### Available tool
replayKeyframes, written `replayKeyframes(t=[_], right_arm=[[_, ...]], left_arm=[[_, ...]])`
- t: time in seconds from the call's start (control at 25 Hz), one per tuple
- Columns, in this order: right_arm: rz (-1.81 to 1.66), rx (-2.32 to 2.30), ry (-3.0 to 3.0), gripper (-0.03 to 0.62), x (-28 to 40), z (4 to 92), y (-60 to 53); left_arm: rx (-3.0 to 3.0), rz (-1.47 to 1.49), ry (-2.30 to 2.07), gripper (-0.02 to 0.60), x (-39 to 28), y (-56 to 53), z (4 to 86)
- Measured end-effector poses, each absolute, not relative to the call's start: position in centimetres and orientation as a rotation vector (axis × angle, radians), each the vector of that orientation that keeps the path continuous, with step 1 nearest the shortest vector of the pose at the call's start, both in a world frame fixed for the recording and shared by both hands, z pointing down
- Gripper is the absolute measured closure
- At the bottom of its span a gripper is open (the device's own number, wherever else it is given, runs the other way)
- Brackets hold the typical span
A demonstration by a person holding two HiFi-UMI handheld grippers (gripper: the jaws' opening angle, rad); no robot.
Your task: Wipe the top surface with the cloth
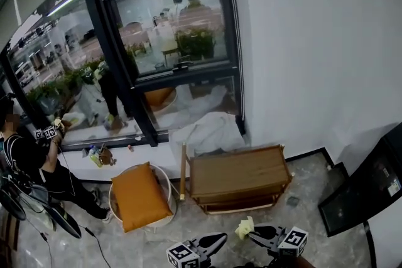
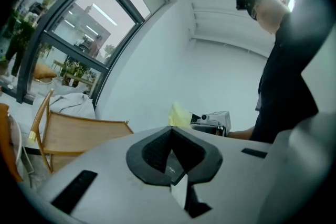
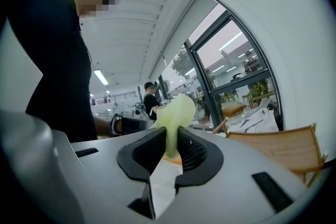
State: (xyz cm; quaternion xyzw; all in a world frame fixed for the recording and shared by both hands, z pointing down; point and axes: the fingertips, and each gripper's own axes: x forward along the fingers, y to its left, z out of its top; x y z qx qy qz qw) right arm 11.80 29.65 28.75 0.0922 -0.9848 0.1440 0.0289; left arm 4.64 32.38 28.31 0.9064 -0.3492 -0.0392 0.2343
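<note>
A low wooden table [image 1: 239,174] with a slatted top stands against the white wall below the window. My right gripper [image 1: 256,234] hovers in front of it at the view's bottom edge, shut on a small yellow-green cloth [image 1: 245,228]. In the right gripper view the cloth [image 3: 176,112] sticks up from between the closed jaws of the gripper [image 3: 170,138], and the table [image 3: 278,147] lies to the right. My left gripper [image 1: 217,240] is beside it, shut and empty. In the left gripper view the gripper [image 2: 171,132] points past the table [image 2: 79,134] toward the cloth [image 2: 180,115].
An orange cushion [image 1: 139,196] rests on a round white stool [image 1: 164,174] left of the table. White sheets [image 1: 207,130] pile on the window sill. Another person [image 1: 38,166] stands at far left. A black case [image 1: 364,188] leans at the right.
</note>
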Motion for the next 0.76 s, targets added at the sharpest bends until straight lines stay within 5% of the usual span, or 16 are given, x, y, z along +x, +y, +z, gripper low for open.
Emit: replayKeyframes(t=[0.76], right_arm=[[0.293,0.292,-2.984,0.52,6.5,27.8,29.1]], left_arm=[[2.538,-0.234,-0.968,0.571,-0.1,30.7,28.5]])
